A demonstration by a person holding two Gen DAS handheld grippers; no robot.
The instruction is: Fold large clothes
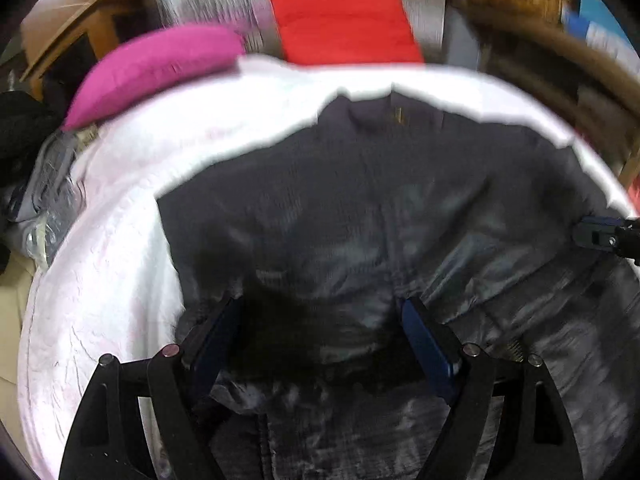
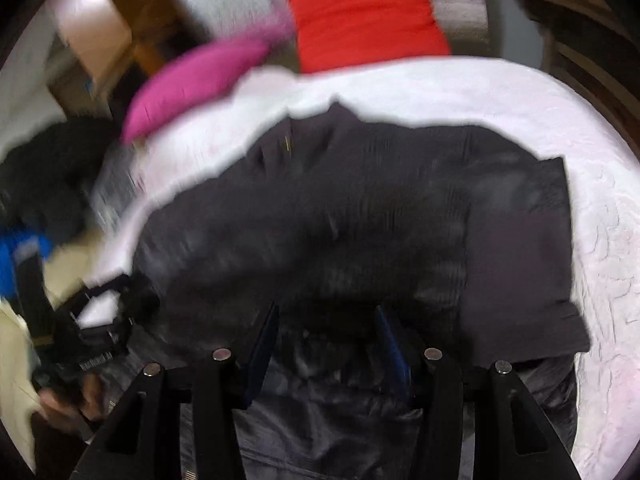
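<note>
White bedcover [image 1: 120, 240] under dark jacket [image 1: 340, 208]; left gripper [image 1: 320, 312], right gripper [image 2: 326, 316] both spread apart.

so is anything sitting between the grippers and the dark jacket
Nothing visible. The left gripper and right gripper both hang open directly over the dark jacket; the pink pillow and red cushion lie beyond it.

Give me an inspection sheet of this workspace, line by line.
Surface: white bedspread, wrinkled.
Job's things: dark jacket spread flat, collar toward the pillows.
Clutter: grey and black heap at the bed's left edge.
Grippers: left gripper and right gripper open over the jacket's lower part.
Cables: nothing seen.
Surroundings: magenta pillow, red cushion, wooden furniture.
</note>
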